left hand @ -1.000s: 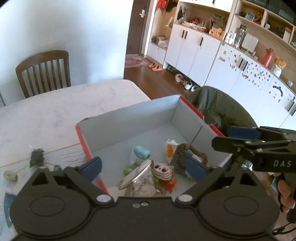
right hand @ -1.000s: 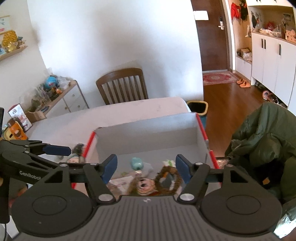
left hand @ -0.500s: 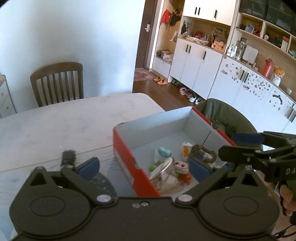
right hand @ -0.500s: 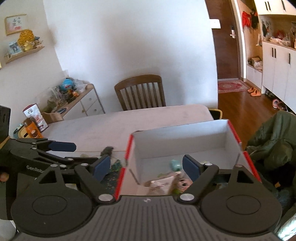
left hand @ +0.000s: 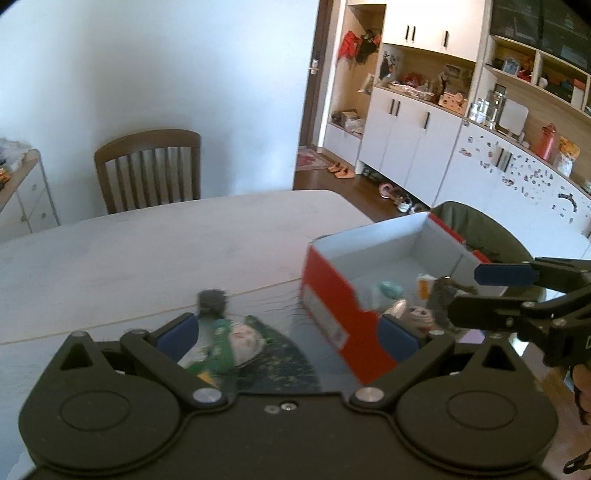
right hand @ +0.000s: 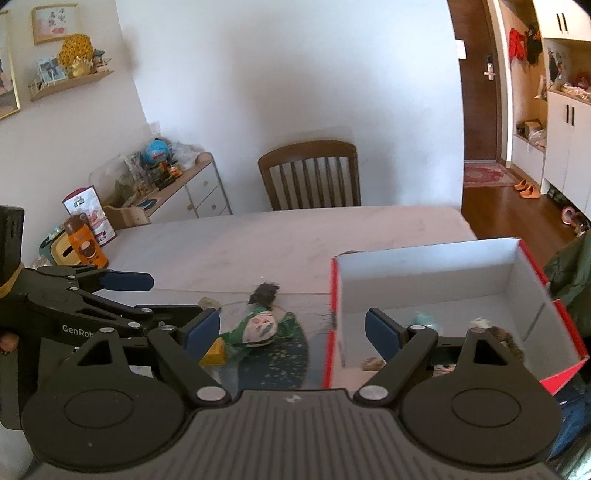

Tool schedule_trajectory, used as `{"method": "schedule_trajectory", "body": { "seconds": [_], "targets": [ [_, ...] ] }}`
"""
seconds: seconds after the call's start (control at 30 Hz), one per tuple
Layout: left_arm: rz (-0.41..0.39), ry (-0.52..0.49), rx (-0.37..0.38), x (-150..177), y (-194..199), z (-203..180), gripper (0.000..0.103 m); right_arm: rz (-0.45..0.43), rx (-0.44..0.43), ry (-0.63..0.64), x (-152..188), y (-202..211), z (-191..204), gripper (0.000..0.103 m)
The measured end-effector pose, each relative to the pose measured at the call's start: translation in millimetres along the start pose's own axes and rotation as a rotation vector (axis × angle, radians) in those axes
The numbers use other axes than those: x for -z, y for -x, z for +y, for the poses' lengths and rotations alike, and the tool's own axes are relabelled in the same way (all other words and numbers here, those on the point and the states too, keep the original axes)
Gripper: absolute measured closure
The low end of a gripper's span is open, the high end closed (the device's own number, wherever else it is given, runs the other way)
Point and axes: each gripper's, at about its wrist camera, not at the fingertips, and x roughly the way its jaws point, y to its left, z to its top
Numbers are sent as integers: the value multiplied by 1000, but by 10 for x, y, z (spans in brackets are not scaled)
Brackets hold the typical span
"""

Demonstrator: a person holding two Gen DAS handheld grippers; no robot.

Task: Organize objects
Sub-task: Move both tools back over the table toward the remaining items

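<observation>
We are reading only one clear piece of lettering: "GenRob" in pale letters on the black body of the left gripper point(right hand: 168, 301), cut off by the right gripper's frame in the right wrist view. We are also seeing red brush characters on a framed picture point(right hand: 54, 23) on the wall, too small to read.

- The red cardboard box with a white inside point(right hand: 436, 273) sits open on the pale marble-look table point(right hand: 258, 243).
- Left of the box lies a green-clad doll with a pale face point(right hand: 258, 326), a yellow block point(right hand: 214, 354) just beside it.
- The right gripper point(right hand: 291, 332) hangs spread wide and empty, straddling the box's left wall.
- The left gripper point(right hand: 162, 295) is further left of the box, fingers parted.
</observation>
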Motion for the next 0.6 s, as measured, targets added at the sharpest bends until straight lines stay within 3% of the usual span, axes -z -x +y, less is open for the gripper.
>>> {"method": "schedule_trajectory", "body": {
  "seconds": [0.13,0.3,0.6],
  "targets": [
    [-37,1,-56,116,13,255,0,22,1,-3,5,-180,156,17],
    [-15,23,-73,279,-72,547,0,57,-3,4,-8,-439,321,17],
    [40,50,-33,543,-311,833,0,125,21,35,-40,-934,534,17]
  ]
}}
